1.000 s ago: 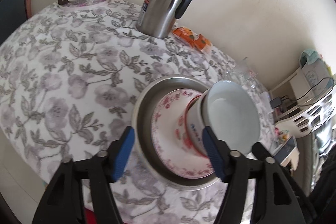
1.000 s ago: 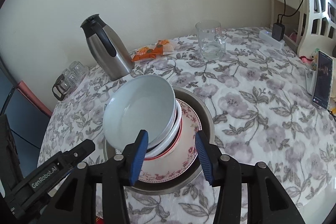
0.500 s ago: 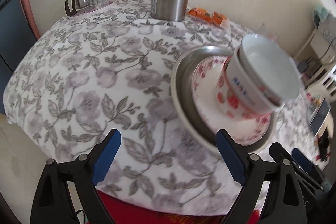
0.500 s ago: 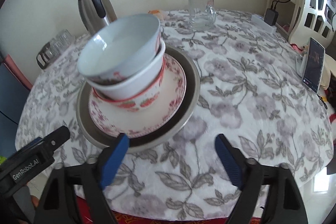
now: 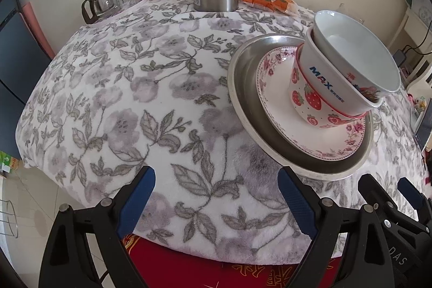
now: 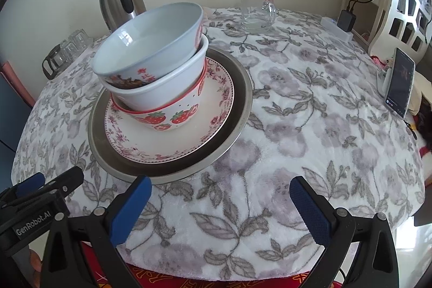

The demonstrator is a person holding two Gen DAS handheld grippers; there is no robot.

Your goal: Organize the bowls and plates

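In the left view, the left gripper [image 5: 216,196] has pulled back to the near edge of the bench [image 5: 135,99], its fingers wide apart and holding nothing, where a second ago they stood close around the bowls [image 5: 348,72]. In the right view, the right gripper [image 6: 220,205] has backed off too, fingers spread and empty. The three bowls [image 6: 151,64] sit stacked and leaning on the flowered plate [image 6: 162,136] inside the metal plate [image 6: 237,104].
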